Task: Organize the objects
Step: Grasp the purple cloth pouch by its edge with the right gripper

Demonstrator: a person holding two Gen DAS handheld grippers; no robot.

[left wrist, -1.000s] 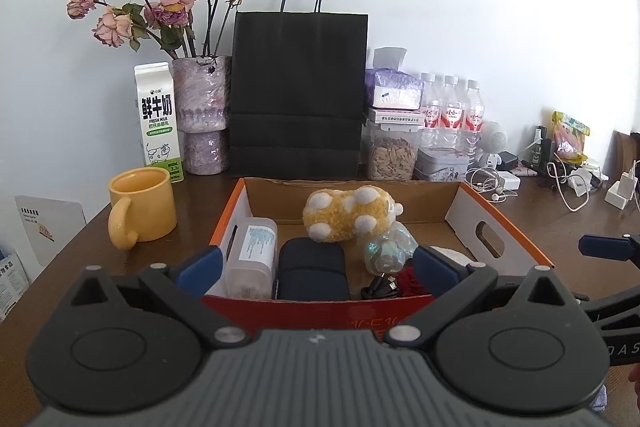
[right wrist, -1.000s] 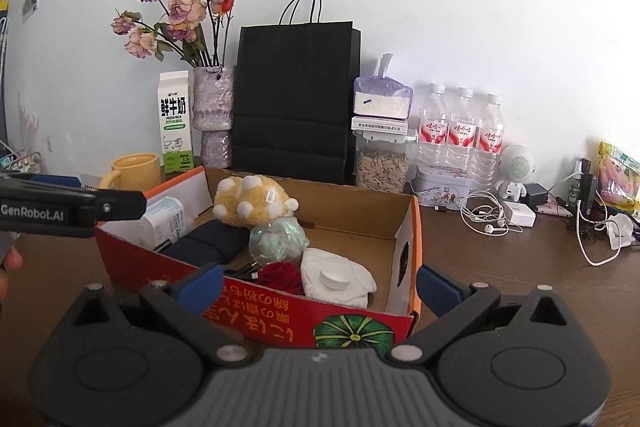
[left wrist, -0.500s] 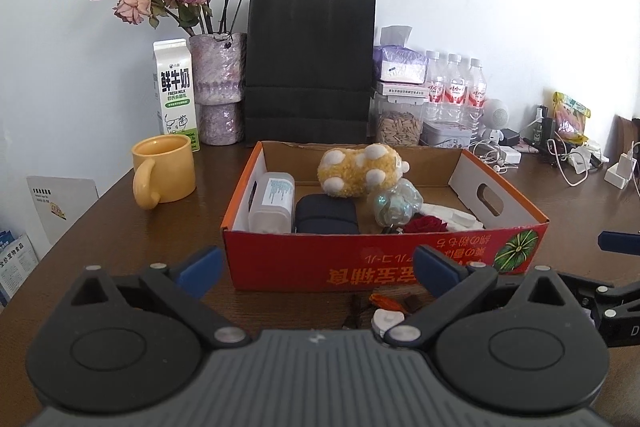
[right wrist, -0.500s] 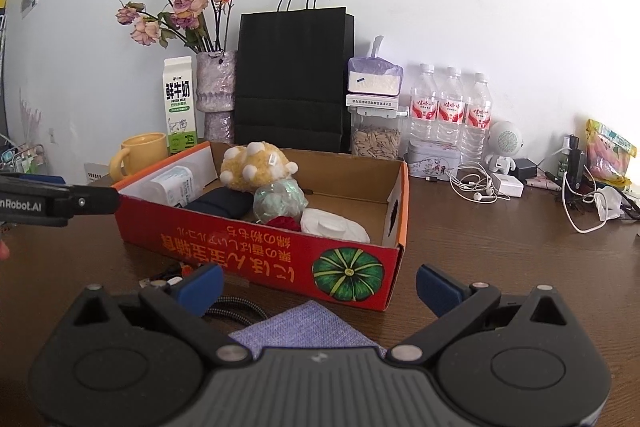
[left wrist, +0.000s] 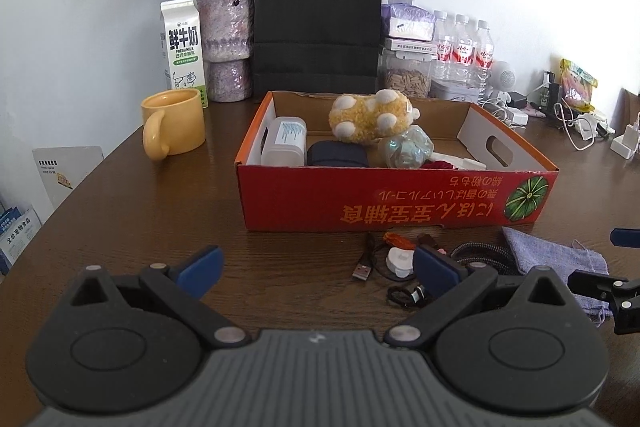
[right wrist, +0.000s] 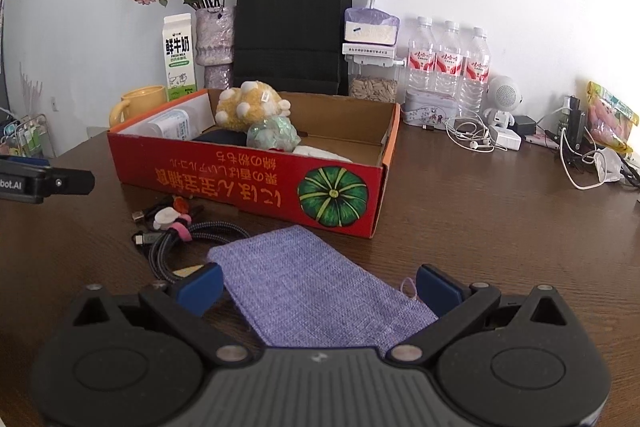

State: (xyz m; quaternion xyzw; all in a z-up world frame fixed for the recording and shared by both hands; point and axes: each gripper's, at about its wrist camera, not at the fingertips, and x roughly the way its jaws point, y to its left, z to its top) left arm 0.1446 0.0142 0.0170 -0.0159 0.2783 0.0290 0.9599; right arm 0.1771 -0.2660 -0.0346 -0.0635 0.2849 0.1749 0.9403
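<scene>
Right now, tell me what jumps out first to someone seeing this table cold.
The red cardboard box in the middle of the brown table grabs the eye, with a yellow plush toy sitting inside among other odds and ends. In front of it lie a purple cloth pouch and a tangle of cables. Behind it, against the wall, stand a tall black paper bag and a vase of dried roses.

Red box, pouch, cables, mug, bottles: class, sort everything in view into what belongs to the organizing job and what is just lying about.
Job in hand:
red box
purple pouch
braided cable bundle
white clip
both tongs, open: left, right

Lying about:
yellow mug
milk carton
black bag
water bottles
earphones
</scene>
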